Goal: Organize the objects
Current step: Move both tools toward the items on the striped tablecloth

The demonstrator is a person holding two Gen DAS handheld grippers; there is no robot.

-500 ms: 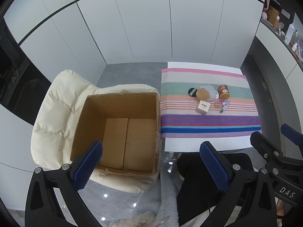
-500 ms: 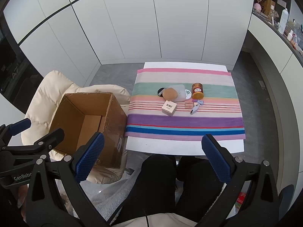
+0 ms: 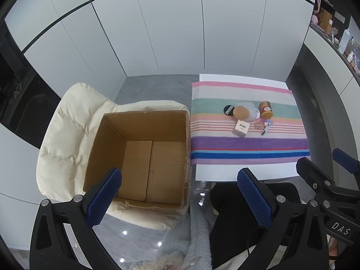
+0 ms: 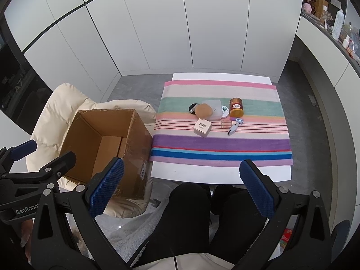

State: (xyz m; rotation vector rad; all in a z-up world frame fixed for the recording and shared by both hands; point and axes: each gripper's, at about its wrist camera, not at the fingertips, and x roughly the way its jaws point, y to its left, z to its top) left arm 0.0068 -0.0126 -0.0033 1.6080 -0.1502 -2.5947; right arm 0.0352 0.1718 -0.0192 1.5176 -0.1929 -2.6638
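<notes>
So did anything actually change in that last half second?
Hardly anything. The left hand-held gripper and right hand-held gripper both hang open and hold nothing, as before. The views barely drifted. The open brown cardboard box on the cream padded chair and the small items on the striped cloth lie where they were.

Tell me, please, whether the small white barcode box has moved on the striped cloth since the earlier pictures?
No. The small white barcode box sits on the same thin red lines of the striped cloth.

White table — striped cloth atop
</notes>
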